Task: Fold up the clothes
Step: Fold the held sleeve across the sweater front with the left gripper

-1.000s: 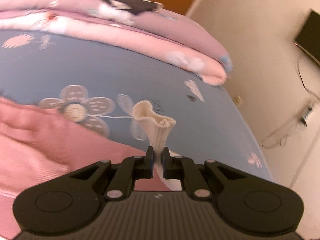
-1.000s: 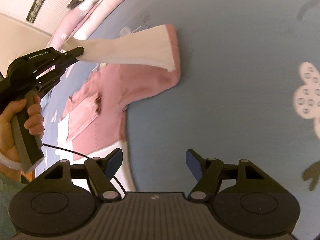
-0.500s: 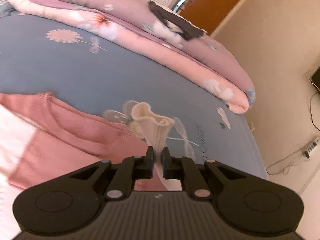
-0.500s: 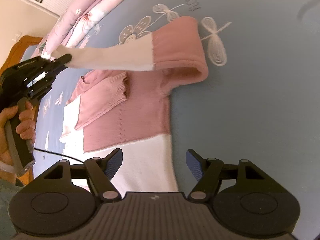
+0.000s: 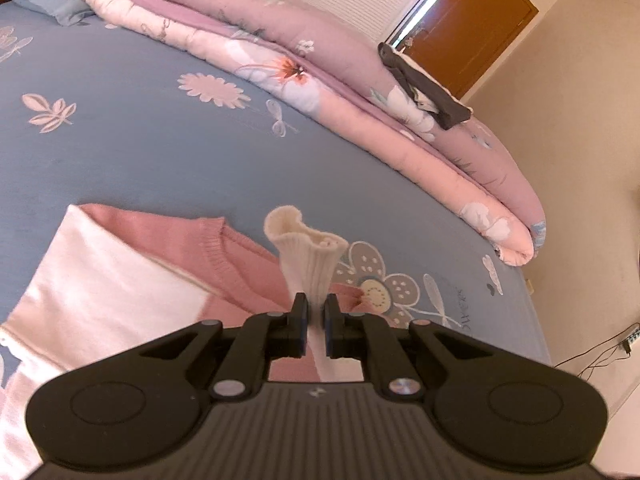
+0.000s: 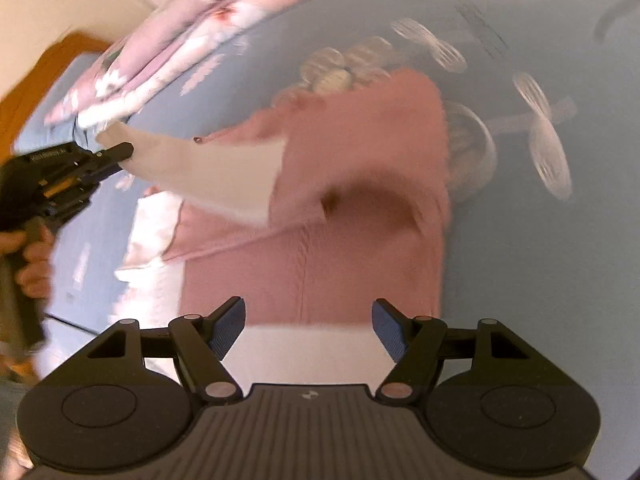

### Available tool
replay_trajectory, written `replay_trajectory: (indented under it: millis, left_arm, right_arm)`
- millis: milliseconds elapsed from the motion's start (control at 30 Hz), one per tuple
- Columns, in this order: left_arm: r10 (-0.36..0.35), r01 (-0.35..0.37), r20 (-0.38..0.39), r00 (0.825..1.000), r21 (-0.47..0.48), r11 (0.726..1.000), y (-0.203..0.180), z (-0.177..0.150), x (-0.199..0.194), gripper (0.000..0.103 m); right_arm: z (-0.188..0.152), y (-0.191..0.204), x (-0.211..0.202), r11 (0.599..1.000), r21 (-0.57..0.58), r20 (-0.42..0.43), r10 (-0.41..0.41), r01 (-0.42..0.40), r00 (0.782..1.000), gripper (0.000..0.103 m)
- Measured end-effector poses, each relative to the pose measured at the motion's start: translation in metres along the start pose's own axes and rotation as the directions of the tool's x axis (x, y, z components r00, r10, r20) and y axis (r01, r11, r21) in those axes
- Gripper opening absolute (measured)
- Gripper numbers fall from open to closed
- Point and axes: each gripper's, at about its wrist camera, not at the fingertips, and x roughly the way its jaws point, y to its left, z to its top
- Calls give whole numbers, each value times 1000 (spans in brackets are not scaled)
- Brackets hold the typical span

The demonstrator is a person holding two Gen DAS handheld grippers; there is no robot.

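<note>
A blue flowery bed fills the room, with a rolled pink quilt at twelve o'clock. The pink and white sweater lies flat on the bed. The left gripper pinches the white sleeve cuff at nine o'clock in the right view. The right gripper is spread and empty. I think one sleeve is partway folded; the rest is not yet done.

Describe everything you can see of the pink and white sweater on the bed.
The sweater is knitted, pink across the chest, white at the hem and sleeve ends. It lies on the blue flowered sheet. One sleeve is lifted over the body; its white ribbed cuff is pinched in the left tongs.
</note>
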Motion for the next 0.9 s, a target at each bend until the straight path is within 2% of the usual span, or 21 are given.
replay_trajectory:
  millis: [67, 133, 267, 367, 400, 467, 500, 533, 600, 800, 833, 900]
  left_arm:
    - [-9, 9, 1, 1000, -6, 1000, 7, 1, -1, 6]
    - [-18, 18, 4, 1000, -10, 1000, 12, 2, -1, 6]
    - [-38, 38, -1, 999, -3, 999, 22, 3, -1, 6]
    - [-41, 41, -27, 999, 2, 999, 26, -2, 6, 6]
    - [-40, 40, -32, 999, 5, 999, 27, -6, 8, 6]
    - [-33, 34, -48, 998, 14, 999, 28, -12, 12, 6]
    - [-33, 34, -55, 998, 12, 999, 29, -15, 13, 6]
    - [-34, 34, -63, 997, 8, 999, 30, -17, 14, 6]
    - [-36, 36, -59, 998, 9, 999, 32, -20, 12, 6]
    - [-27, 26, -50, 998, -24, 999, 46, -29, 4, 6]
    - [-22, 21, -50, 998, -30, 999, 49, -32, 3, 6]
    - [-12, 10, -50, 999, -41, 999, 55, -37, 2, 6]
  right_arm:
    - [8, 13, 24, 993, -113, 7, -45, 45, 999, 74]
    - [11, 18, 44, 981, -168, -9, -95, 92, 995, 74]
    - [13, 19, 40, 958, -210, 119, -175, 197, 977, 74]
    - [15, 6, 32, 935, -117, 180, -310, 334, 933, 74]
    - [14, 0, 30, 922, -64, 177, -366, 382, 914, 74]
    - [12, -13, 29, 871, 32, 147, -489, 490, 860, 74]
    - [11, -21, 27, 852, 83, 122, -524, 517, 843, 74]
    - [10, -28, 25, 850, 132, 104, -524, 510, 845, 74]
    - [11, -34, 14, 867, 188, 121, -487, 461, 865, 74]
    - [32, -28, -7, 906, 143, 221, -421, 398, 880, 74]
    - [39, -27, -9, 908, 132, 234, -419, 398, 877, 74]
    - [55, -26, -5, 895, 105, 255, -445, 433, 858, 74]
